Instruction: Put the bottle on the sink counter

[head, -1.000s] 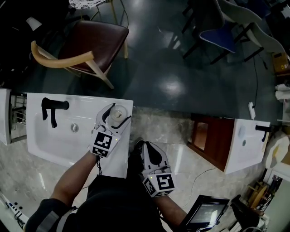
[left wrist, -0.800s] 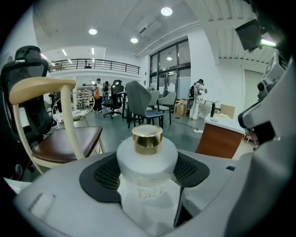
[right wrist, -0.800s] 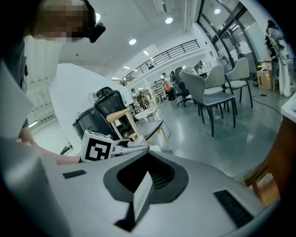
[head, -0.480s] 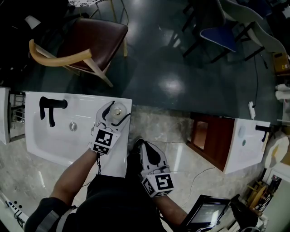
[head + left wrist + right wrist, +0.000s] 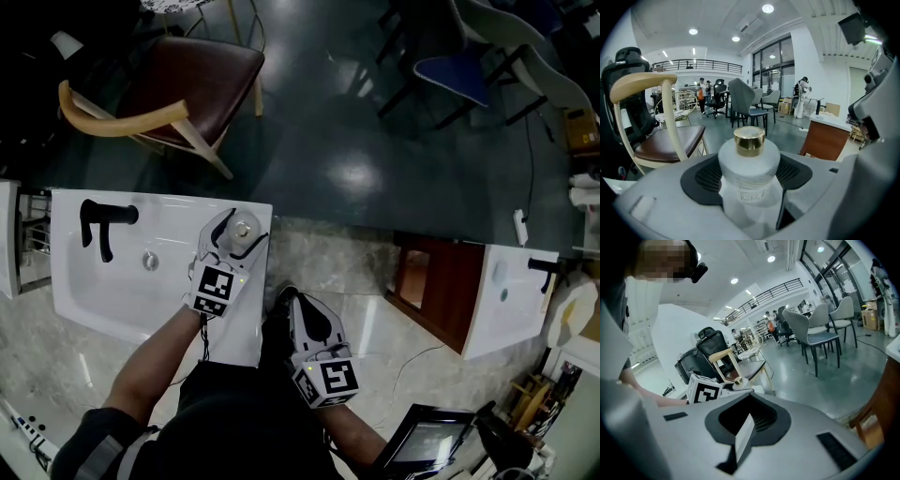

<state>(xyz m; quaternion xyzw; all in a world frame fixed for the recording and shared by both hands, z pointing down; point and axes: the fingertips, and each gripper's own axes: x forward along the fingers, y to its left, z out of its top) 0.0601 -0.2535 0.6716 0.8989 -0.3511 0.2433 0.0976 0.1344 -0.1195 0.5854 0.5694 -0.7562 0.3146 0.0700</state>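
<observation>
Two grippers noted. Left gripper [image 5: 241,236] clamps the gold-capped bottle [image 5: 749,161] at the sink counter's [image 5: 236,323] far right corner; whether it touches down is unclear. Right gripper [image 5: 744,428] closed, empty, beside the counter. Risk: released this near the edge, the bottle could topple off.

1. The bottle [image 5: 749,174] is seen upright: frosted pale glass, rounded shoulders, gold cap on top.
2. It is clamped at the body between the jaws of the left gripper [image 5: 241,234].
3. It is held over the right end of the white sink counter [image 5: 236,323], near the back edge; contact with the surface cannot be told.
</observation>
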